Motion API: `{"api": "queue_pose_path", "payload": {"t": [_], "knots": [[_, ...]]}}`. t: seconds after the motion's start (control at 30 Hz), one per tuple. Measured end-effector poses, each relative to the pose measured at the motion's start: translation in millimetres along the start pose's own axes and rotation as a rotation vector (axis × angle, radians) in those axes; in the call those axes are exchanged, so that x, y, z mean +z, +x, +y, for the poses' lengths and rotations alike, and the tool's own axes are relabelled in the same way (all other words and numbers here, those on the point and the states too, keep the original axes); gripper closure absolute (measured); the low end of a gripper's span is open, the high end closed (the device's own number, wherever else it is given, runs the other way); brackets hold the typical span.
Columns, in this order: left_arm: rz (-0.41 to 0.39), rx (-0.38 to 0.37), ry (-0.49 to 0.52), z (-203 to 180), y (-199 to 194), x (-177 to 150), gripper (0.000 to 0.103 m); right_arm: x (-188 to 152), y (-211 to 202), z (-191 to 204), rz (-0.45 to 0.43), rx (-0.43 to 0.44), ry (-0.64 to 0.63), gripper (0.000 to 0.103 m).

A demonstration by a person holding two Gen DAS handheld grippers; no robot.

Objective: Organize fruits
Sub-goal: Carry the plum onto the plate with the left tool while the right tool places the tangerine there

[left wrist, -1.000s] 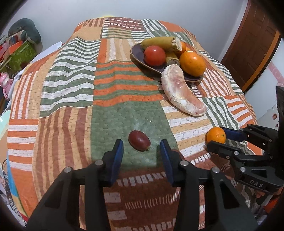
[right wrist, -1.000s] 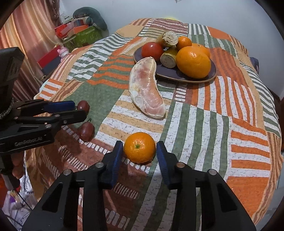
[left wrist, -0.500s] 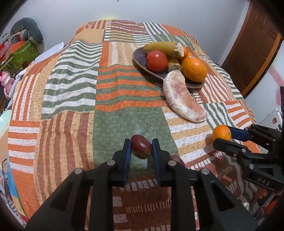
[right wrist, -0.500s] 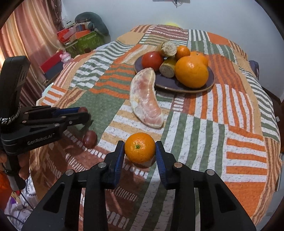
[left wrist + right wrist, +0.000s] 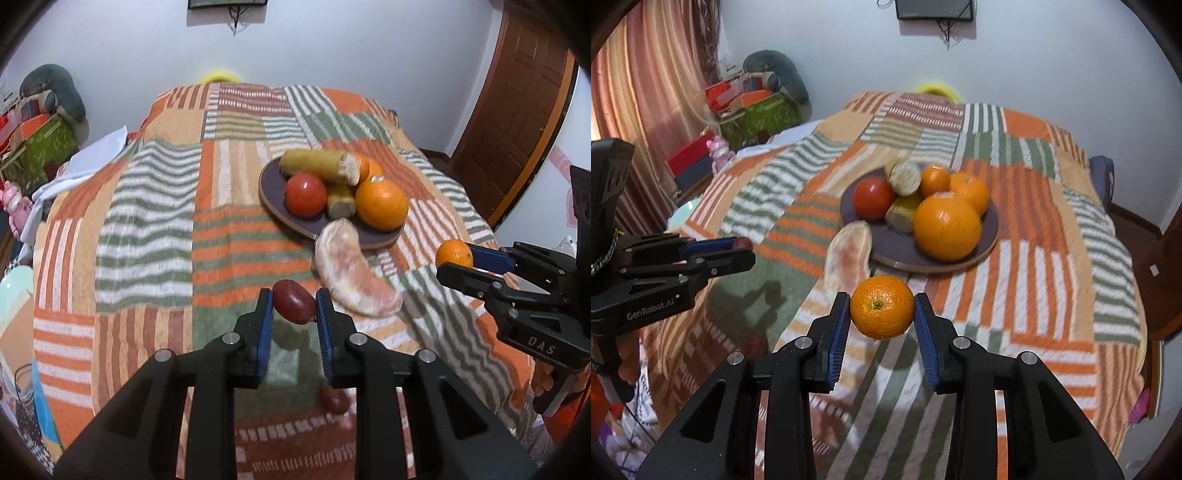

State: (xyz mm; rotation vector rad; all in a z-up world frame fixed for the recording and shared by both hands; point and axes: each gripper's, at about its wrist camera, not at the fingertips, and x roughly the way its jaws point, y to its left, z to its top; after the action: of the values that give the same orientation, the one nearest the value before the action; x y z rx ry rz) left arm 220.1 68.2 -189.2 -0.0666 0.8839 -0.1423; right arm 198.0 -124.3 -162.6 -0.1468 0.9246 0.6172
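The left gripper [image 5: 294, 308] is clamped on a small dark red fruit [image 5: 293, 301], pinched across its middle and held clear above the patchwork bedspread [image 5: 147, 229], while the right gripper [image 5: 882, 314] is clamped on a small orange [image 5: 882, 307], also lifted off the cloth. The red fruit looks smooth-skinned, light and likely soft, so a gentle squeeze at its widest part seems best; its glossy skin could slip if the pads sit near an end. The orange looks firm, with a dimpled rind that should grip well, and it is held at its equator with the stem end facing the camera. A second dark red fruit [image 5: 334, 400] lies on the bedspread below the left fingers, near the bed's near edge. The dark plate [image 5: 991, 229] sits toward the middle of the bed and is already crowded with a tomato [image 5: 872, 197], corn pieces [image 5: 319, 166] and larger oranges [image 5: 947, 228]; free room seems to remain mostly at its near rim. A peeled pomelo segment [image 5: 351, 275] lies between the grippers and the plate, touching its rim, so the way in is likely over it rather than along the cloth.
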Motion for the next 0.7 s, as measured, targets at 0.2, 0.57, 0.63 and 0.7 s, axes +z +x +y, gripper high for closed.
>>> {"api": "queue_pose_path", "payload": {"t": [0.2, 0.57, 0.63, 0.7], "knots": [[-0.032, -0.015, 0.002, -3, 3, 22, 0.08, 20, -3, -11, -0.051, -0.02, -0.003, 0.071], [-0.049, -0.038, -0.002, -2, 29, 56, 0.08, 46, 14, -25, -0.088, -0.013, -0.009, 0.071], [-0.042, -0.043, -0.003, -2, 38, 60, 0.08, 49, 21, -24, -0.084, -0.003, -0.013, 0.071], [-0.036, -0.046, -0.004, -1, 45, 61, 0.08, 52, 28, -22, -0.078, 0.005, -0.017, 0.071]]}}
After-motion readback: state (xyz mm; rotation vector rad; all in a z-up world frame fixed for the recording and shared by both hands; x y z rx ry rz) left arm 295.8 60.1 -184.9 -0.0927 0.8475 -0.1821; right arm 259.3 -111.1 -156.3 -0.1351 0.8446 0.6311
